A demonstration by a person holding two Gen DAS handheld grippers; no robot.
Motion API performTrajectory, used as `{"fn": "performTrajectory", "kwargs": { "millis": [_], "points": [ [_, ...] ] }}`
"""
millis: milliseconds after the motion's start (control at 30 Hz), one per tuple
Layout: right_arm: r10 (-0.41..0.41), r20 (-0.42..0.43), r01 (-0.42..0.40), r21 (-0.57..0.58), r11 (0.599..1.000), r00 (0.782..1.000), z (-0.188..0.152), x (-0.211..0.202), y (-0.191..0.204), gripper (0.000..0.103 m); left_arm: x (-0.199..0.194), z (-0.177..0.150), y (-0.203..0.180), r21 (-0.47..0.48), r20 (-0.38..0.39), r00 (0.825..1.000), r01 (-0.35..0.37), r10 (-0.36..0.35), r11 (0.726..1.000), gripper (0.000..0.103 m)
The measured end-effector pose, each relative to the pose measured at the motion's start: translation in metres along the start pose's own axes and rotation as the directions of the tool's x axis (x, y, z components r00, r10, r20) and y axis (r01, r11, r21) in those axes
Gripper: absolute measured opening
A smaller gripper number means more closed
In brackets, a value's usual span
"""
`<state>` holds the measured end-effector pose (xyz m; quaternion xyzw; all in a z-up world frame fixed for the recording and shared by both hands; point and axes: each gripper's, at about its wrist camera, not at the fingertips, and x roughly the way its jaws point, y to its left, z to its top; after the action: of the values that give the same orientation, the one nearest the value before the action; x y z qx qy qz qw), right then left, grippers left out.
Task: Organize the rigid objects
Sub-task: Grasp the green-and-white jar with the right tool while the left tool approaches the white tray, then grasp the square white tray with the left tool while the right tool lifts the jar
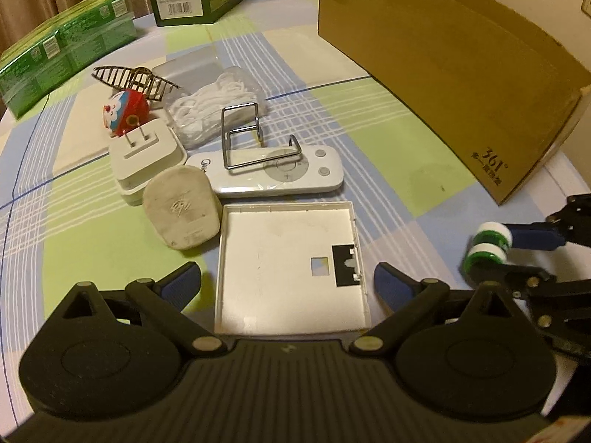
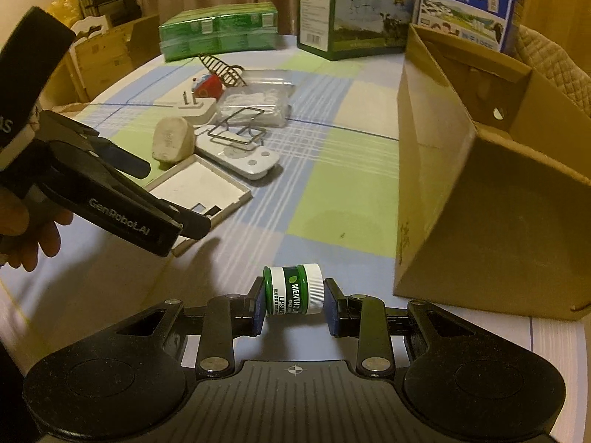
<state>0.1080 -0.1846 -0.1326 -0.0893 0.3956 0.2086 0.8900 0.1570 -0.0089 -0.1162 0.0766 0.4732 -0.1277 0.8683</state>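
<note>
My right gripper [image 2: 294,304] is shut on a small green lip-salve jar [image 2: 293,289] with a white cap, held sideways just above the checked tablecloth. The same jar [image 1: 487,247] shows at the right edge of the left wrist view. My left gripper [image 1: 286,286] stands open over a shallow white square cover [image 1: 288,269], one finger on each side and neither touching it. Behind the cover lie a white remote [image 1: 266,177] with a wire stand [image 1: 243,140] on it, an oval off-white plug [image 1: 181,210], a white adapter [image 1: 147,158] and a red toy [image 1: 125,110].
An open cardboard box [image 2: 480,184] stands on its side at the right, mouth towards me. A bag of white cord [image 1: 214,110] and a hair claw [image 1: 133,77] lie behind the pile. Green packs [image 2: 218,33] and milk cartons [image 2: 354,11] line the far edge.
</note>
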Motion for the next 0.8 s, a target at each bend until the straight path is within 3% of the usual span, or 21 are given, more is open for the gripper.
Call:
{"fn": "performTrajectory", "kwargs": {
  "millis": [133, 267, 567, 800],
  "points": [
    [0.015, 0.010, -0.016, 0.037, 0.999, 1.000, 0.001, -0.001, -0.006, 0.029, 0.007, 0.000, -0.002, -0.002, 0.004, 1.000, -0.017, 0.017, 1.000, 0.095],
    [0.013, 0.009, -0.013, 0.058, 0.998, 1.000, 0.001, -0.002, -0.008, 0.029, 0.005, -0.003, -0.003, -0.021, 0.021, 1.000, -0.009, 0.009, 1.000, 0.085],
    [0.009, 0.021, -0.012, 0.102, 0.995, 1.000, -0.002, -0.013, -0.009, 0.029, -0.016, -0.014, -0.012, -0.071, 0.016, 1.000, -0.025, 0.026, 0.997, 0.085],
    [-0.007, 0.070, -0.001, 0.122, 0.992, 0.997, 0.001, -0.043, -0.008, 0.029, -0.060, -0.013, -0.014, -0.114, 0.086, 0.995, -0.040, 0.050, 0.993, 0.085]
  ]
}}
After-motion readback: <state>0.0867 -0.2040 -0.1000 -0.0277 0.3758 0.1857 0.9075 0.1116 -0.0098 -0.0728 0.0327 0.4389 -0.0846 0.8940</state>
